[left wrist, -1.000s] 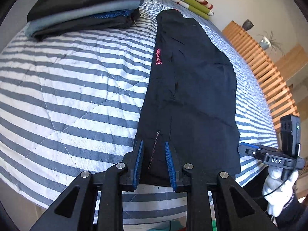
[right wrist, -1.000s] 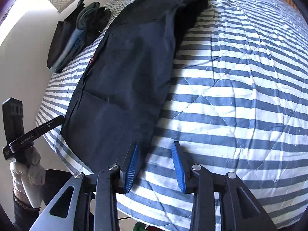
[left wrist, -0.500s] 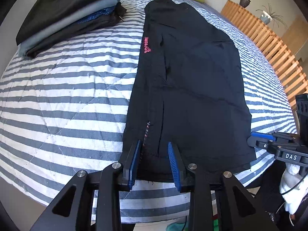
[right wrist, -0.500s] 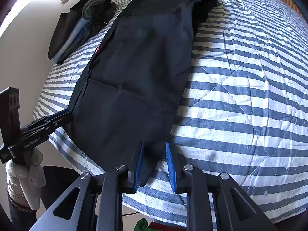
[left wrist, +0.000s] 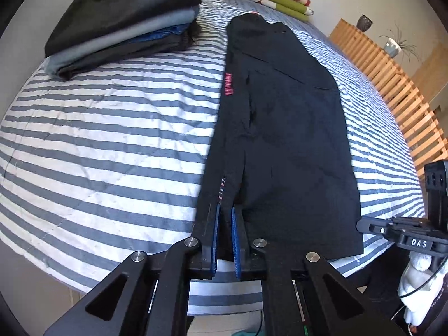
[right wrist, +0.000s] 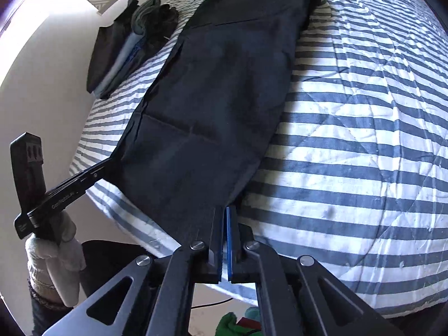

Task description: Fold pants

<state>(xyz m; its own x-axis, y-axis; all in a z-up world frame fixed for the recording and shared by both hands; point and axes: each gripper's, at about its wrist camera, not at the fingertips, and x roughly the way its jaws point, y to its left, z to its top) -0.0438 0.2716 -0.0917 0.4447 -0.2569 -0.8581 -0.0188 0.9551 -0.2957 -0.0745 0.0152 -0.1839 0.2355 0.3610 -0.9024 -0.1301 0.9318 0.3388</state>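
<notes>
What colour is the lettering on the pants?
Pink-red lettering on the black pants, clearest in the left wrist view.

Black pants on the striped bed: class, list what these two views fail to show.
- Black pants: pink lettering too small to read, left wrist view.
- Hem corners: covered by left gripper, whose jaws are closing on the cloth, and shut right gripper.
- Folded clothes stack: lower garments hidden by upper ones.
</notes>
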